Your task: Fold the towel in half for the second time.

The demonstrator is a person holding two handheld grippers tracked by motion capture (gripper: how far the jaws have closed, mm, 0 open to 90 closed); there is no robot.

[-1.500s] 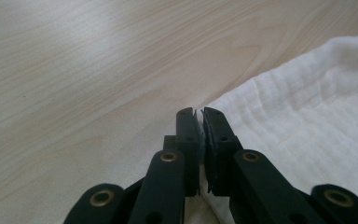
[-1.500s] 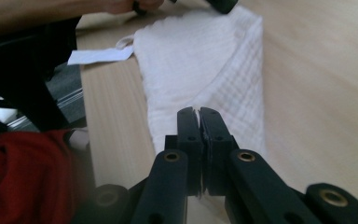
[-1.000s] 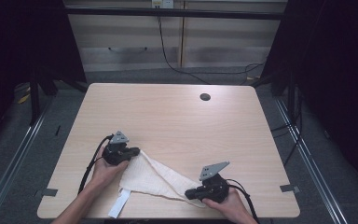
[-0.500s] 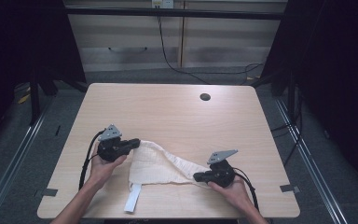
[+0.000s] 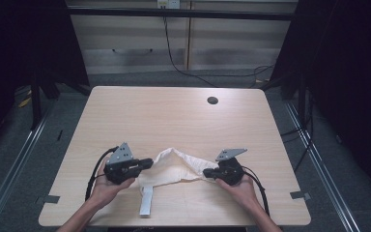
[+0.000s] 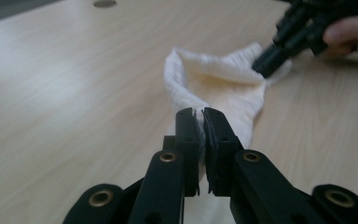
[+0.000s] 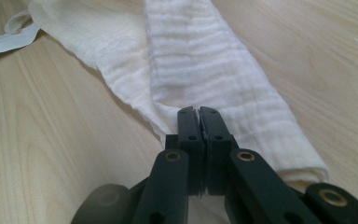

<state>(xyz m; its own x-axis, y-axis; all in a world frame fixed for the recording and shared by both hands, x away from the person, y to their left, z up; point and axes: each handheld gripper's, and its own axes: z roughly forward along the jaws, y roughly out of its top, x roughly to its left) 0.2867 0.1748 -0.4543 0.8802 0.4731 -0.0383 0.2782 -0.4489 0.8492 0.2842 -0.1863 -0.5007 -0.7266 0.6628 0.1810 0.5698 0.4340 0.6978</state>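
A light wood-grain table (image 5: 174, 121) with rounded corners stands on a grey floor, with a dark round cable hole (image 5: 212, 100) near its far edge. Beyond it runs a pale wall panel with a black cable (image 5: 174, 53) hanging down and trailing across the floor; dark curtains close the room on both sides, and metal rails run along the floor left and right of the table.

On the near half of the table lies a cream-white muslin cloth (image 5: 174, 166), bunched and partly lifted between the two grippers. A pale label strip (image 5: 146, 200) hangs from its near edge and lies flat on the wood. The left gripper (image 5: 145, 163) has its jaws clamped on the cloth's left end; in the left gripper view the fabric edge (image 6: 200, 122) shows squeezed between the two black jaws. The right gripper (image 5: 206, 171) has its jaws pressed together on the cloth's right end, and the right gripper view shows the folded band of fabric (image 7: 205, 60) running away from them.

The person's forearms are cut off at the bottom edge of the high view. The hands cover most of each gripper body. How many layers each jaw pair holds cannot be made out. There are no containers on the table
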